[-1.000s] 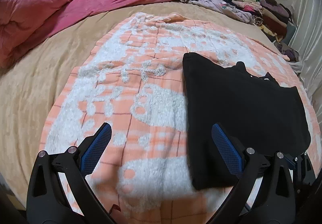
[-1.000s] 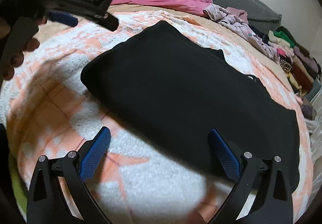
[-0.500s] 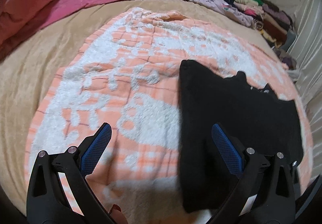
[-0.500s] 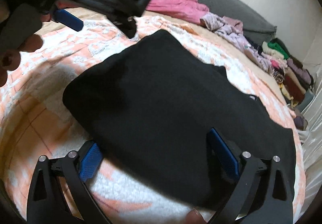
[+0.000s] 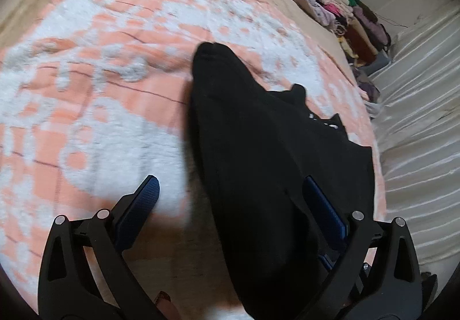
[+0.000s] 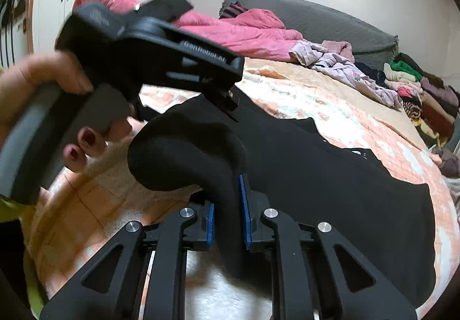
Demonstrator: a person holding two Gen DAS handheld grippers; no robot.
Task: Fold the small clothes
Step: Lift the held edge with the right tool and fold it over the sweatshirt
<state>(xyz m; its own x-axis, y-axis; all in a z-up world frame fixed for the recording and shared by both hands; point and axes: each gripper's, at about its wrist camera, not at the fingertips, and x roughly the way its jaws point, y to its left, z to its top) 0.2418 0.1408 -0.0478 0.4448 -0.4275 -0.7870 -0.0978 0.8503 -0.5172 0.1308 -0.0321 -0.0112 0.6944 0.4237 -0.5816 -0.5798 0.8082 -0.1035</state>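
A black garment [image 5: 273, 147] lies on an orange-and-white fleecy blanket [image 5: 100, 118] spread over the bed. My left gripper [image 5: 230, 182] is open and hangs over the garment's near left edge, with the cloth lying between and under its fingers, untouched by the pads. In the right wrist view my right gripper [image 6: 227, 196] is closing its jaws on a bunched fold of the black garment [image 6: 330, 182]; the blue pads squeeze the cloth, which bulges up above them. A hand [image 6: 43, 75] holds the left gripper's body just above that fold.
A pink duvet [image 6: 244, 32] and a grey headboard cushion [image 6: 316, 17] lie at the bed's far end. Loose pale clothes [image 6: 345, 69] and a stack of folded clothes [image 6: 417, 89] sit at the far right. A white sheet [image 5: 417, 118] borders the right side.
My right gripper went from wide open to closed on the garment's near edge and lifted it into a hump. The left gripper swung right and tipped down over the garment.
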